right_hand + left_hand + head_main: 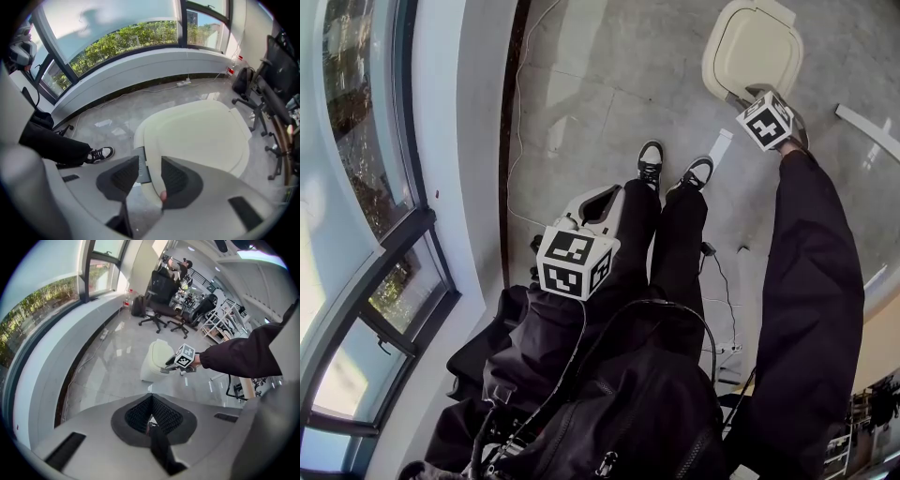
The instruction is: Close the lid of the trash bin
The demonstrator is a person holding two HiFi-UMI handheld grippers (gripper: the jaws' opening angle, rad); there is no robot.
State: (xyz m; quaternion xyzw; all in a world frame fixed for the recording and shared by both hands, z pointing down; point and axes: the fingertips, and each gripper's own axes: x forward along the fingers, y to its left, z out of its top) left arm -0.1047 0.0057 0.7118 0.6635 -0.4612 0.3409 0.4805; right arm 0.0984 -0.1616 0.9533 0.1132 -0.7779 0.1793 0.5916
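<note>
**Right tool poised at the bin lid's front rim**

Holds the left tool (151, 411) low beside the legs, jaws pressed together on nothing, with no part in the job. Stands in black-and-white shoes (651, 164) on a pale, glossy floor (581, 103), toes pointed toward the bin.

Reaches out at arm's length with the right tool (150, 168), jaws apart. Straddles the grey tab (141, 165) at the front rim of the cream lid (199, 133), one pad overlapping the rim and the other just beside the tab. Appears to clamp nothing.

Finds the trash bin (748, 52) on the floor ahead and to the right, well apart from the feet. Shows the lid facing up and lying down or very nearly so. Cannot tell whether seated all round.

Farther off, takes in a cable (517, 94) running along the curved window wall, and office chairs (157, 315) beyond.

Judged as the final press or the let-go. Could hook the tab or rim between the open jaws on pulling back and so lift the lid again. Could leave the lid sitting proud if pressed only at the front edge. Could skid the bin across the smooth floor if pushed forward rather than downward.
</note>
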